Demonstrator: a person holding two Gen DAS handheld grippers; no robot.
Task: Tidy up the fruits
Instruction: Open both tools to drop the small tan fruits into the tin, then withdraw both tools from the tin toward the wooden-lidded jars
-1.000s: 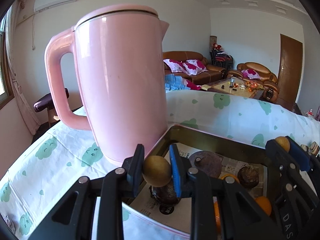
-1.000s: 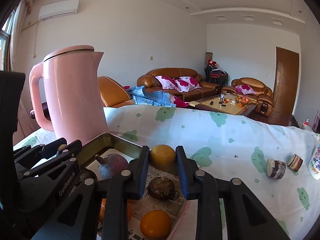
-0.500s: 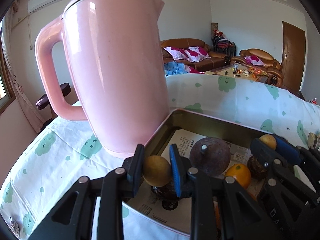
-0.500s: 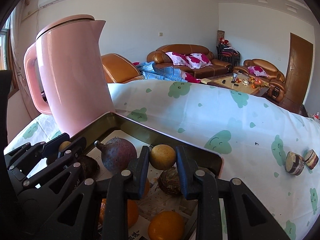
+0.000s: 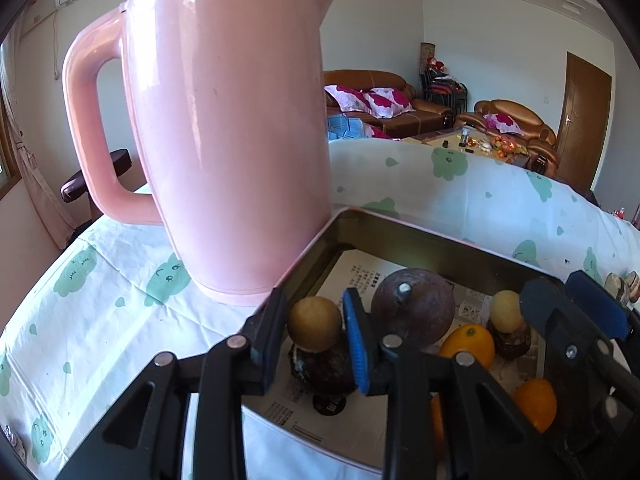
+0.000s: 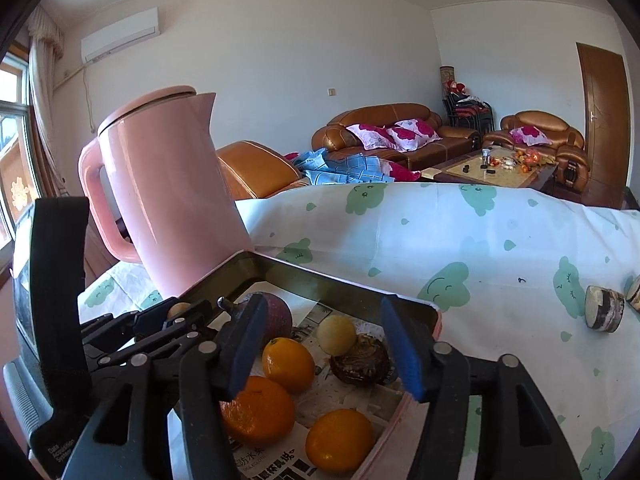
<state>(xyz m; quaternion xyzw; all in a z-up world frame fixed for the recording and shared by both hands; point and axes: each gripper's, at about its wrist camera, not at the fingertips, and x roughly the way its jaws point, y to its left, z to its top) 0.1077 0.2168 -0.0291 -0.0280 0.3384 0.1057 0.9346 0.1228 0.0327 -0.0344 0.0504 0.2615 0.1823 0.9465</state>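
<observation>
The left gripper [image 5: 315,332] grips a small tan fruit [image 5: 315,323] over the near-left corner of a tray [image 5: 420,236], just above a dark fruit [image 5: 322,370]. Inside the paper-lined tray lie a large brown fruit [image 5: 414,308], two oranges [image 5: 467,345] and a pale fruit [image 5: 507,312]. The right gripper [image 5: 576,312] stands spread over the tray's right side. A pink kettle [image 5: 232,140] stands on the cloth-covered surface [image 5: 100,320], touching the tray's left rim.

Home living room, leather sofa [image 6: 394,130], coffee table [image 6: 494,170], wall air conditioner [image 6: 120,34]
</observation>
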